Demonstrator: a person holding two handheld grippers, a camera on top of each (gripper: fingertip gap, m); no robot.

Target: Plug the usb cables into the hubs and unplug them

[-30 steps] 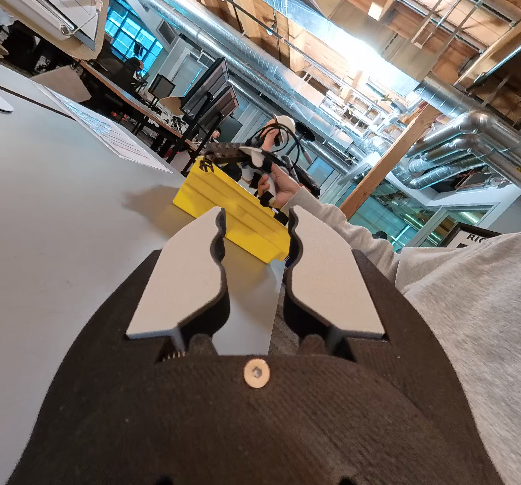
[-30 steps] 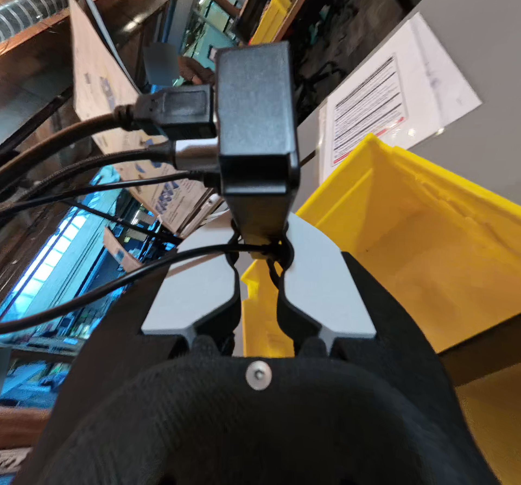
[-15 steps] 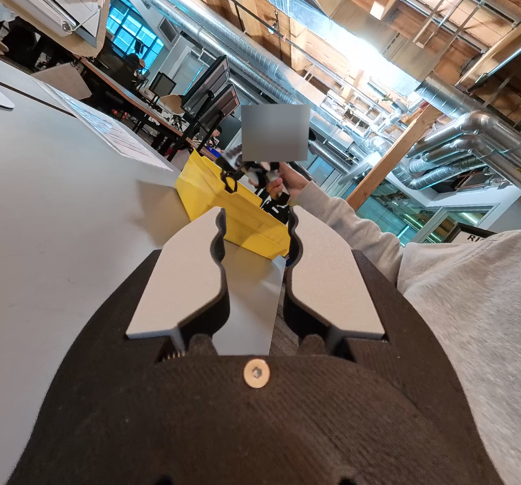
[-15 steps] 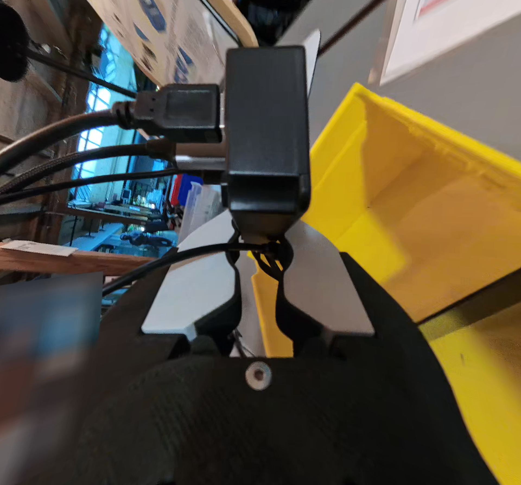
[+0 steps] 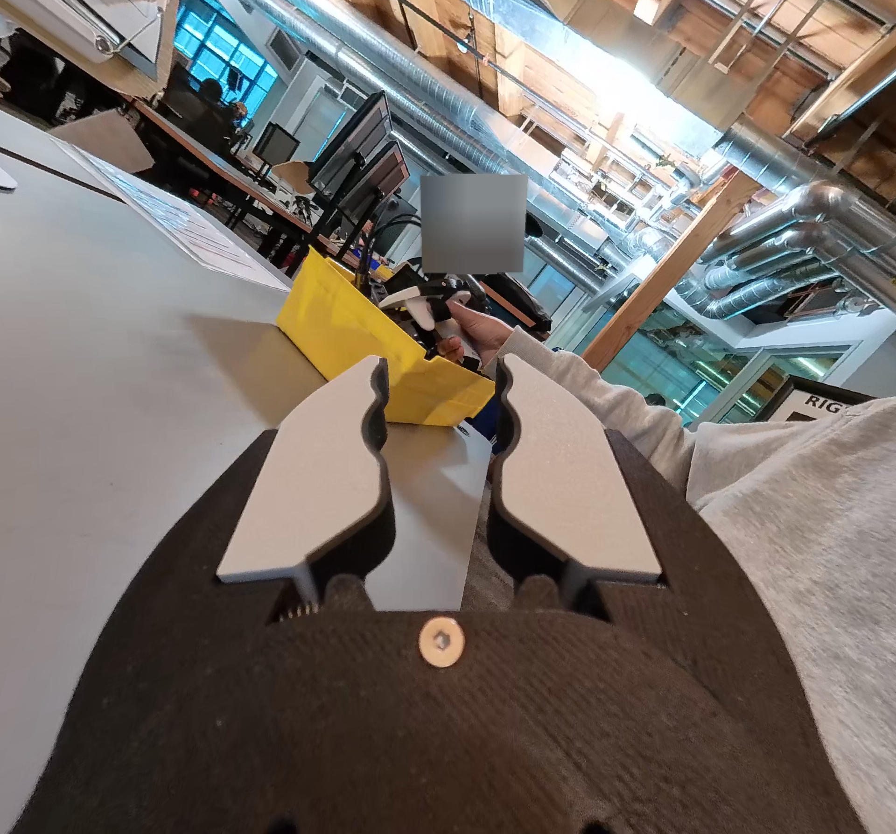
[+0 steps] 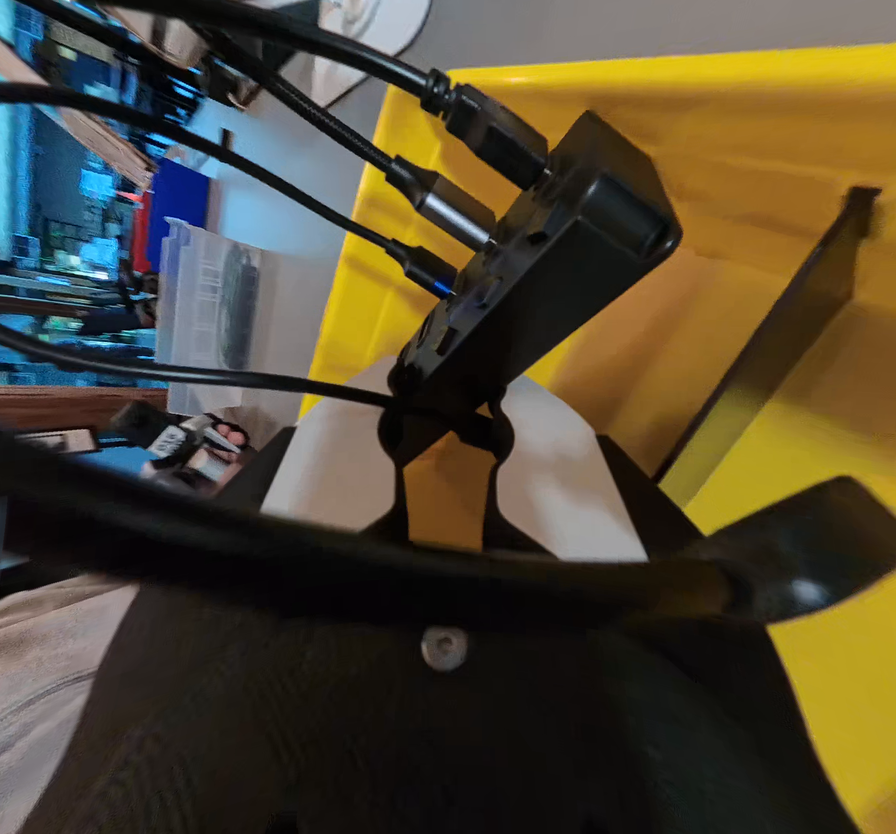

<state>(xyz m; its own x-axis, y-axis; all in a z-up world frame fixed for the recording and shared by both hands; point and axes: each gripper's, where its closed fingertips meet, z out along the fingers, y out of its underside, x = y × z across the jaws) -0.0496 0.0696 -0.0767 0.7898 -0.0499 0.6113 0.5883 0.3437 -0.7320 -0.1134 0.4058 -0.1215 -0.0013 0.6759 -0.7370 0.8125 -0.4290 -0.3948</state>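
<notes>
My right gripper (image 6: 446, 423) is shut on the tail end of a black USB hub (image 6: 557, 248). The hub leans to the right inside a yellow bin (image 6: 679, 69). Three cables are plugged into its side: a thick black one (image 6: 485, 132), a silver braided one (image 6: 446, 209) and a thin one with a blue tip (image 6: 426, 272). The hub's own lead (image 6: 242, 376) runs off left. My left gripper (image 5: 441, 364) is open and empty, low over the grey table (image 5: 121, 374) and short of the bin (image 5: 339, 326). The right gripper (image 5: 422, 311) shows there over the bin.
A black divider (image 6: 776, 340) stands in the bin to the right of the hub. A blurred thick black cable (image 6: 339, 549) crosses in front of my right fingers. A laminated sheet (image 5: 184, 233) lies on the table beyond the bin. A grey sleeve (image 5: 776, 520) fills the right. About 35 cm separates my left fingertips from my right.
My right gripper has swung down into the yellow bin with the hub. The hub, upright between the fingers before, now leans right. The left gripper has barely moved.
</notes>
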